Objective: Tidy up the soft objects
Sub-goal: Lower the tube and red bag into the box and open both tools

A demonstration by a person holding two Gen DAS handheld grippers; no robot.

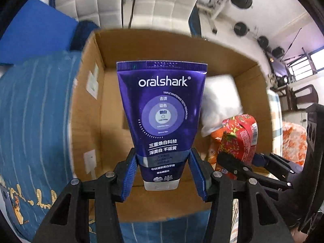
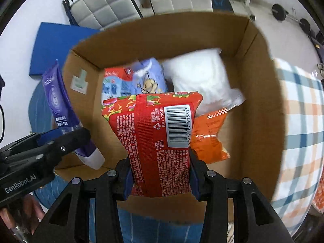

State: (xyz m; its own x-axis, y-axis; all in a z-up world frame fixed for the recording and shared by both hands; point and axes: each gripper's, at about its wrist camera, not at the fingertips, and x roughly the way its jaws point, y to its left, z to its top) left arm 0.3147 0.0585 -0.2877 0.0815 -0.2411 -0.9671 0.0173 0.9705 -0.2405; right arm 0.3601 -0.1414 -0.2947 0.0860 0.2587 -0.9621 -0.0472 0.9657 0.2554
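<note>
My left gripper (image 1: 162,162) is shut on a purple oralshark toothpaste tube (image 1: 162,105), held upright, cap down, over the open cardboard box (image 1: 113,46). My right gripper (image 2: 160,170) is shut on a red snack packet (image 2: 156,137) with a barcode, held over the same box (image 2: 261,93). The tube (image 2: 58,101) and left gripper (image 2: 66,139) show at the left of the right wrist view. The red packet (image 1: 239,139) and right gripper (image 1: 243,162) show at the right of the left wrist view.
Inside the box lie a white soft bag (image 2: 200,77), a blue and white packet (image 2: 137,81) and an orange packet (image 2: 208,135). The box sits on a blue bedcover (image 1: 34,109); a plaid cloth (image 2: 301,121) is right. A blue mat (image 2: 52,46) lies on the floor.
</note>
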